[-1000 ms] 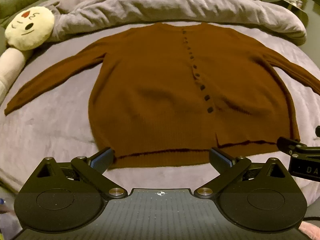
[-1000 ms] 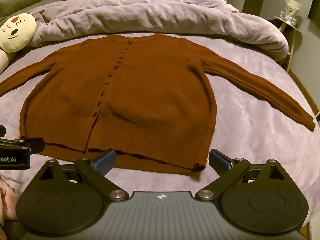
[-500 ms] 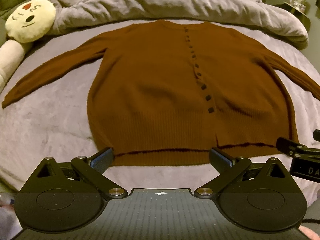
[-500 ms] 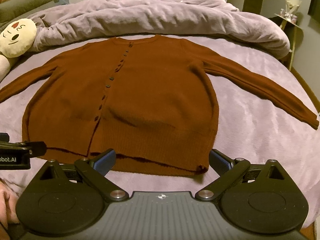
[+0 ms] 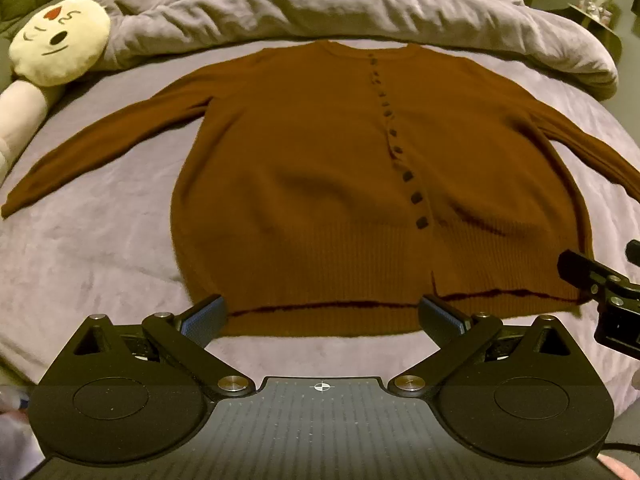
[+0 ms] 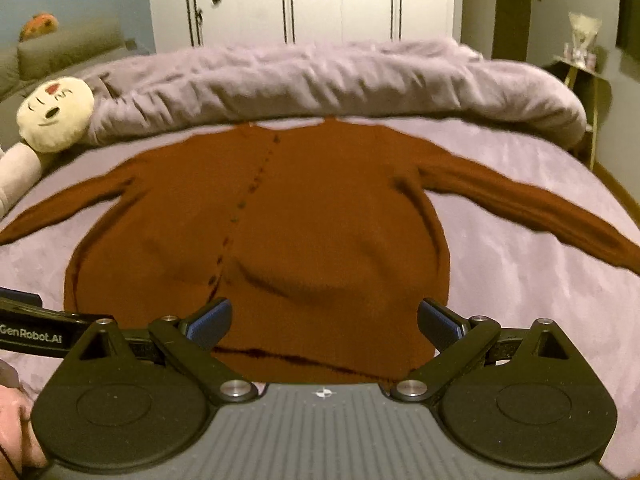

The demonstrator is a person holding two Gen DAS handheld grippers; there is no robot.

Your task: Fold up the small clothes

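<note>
Progress: no fold is made. The rust-brown knitted button-front cardigan [image 5: 320, 184] lies spread flat and face up on the bed with the mauve plush bedcover [image 5: 92, 248], body uncreased except for shallow ripples, both sleeves stretched outward. Every stage of folding remains, in my judgement: sleeves in, sides in, hem to collar.

Left tongs [image 5: 322, 316]: jaws stand wide, nothing between them. The ribbed hem of the cardigan [image 5: 320, 320] lies just ahead of the fingertips, its near-left corner close beside the left fingertip. The left sleeve [image 5: 100, 148] runs away to the far left of these tongs, cuff well apart from them.

Right tongs [image 6: 324, 320]: jaws likewise wide and empty. In the right wrist view the hem runs between the two fingertips and partly under the tool body; whether the tongs touch the fabric cannot be told. The right sleeve [image 6: 528, 208] extends to the far right. That view is blurred.

Both tongs sit at the hem side, the right tool appearing at the right edge of the left wrist view.

Surroundings: a bunched mauve duvet [image 5: 360, 8] lies beyond the collar; a cream round-faced plush pillow [image 5: 60, 48] rests far left. Neither obstructs the garment.

Assessment: the garment is laid out ready; the work proper is not begun. A grasp at the hem or a sleeve appears the likely first step.
</note>
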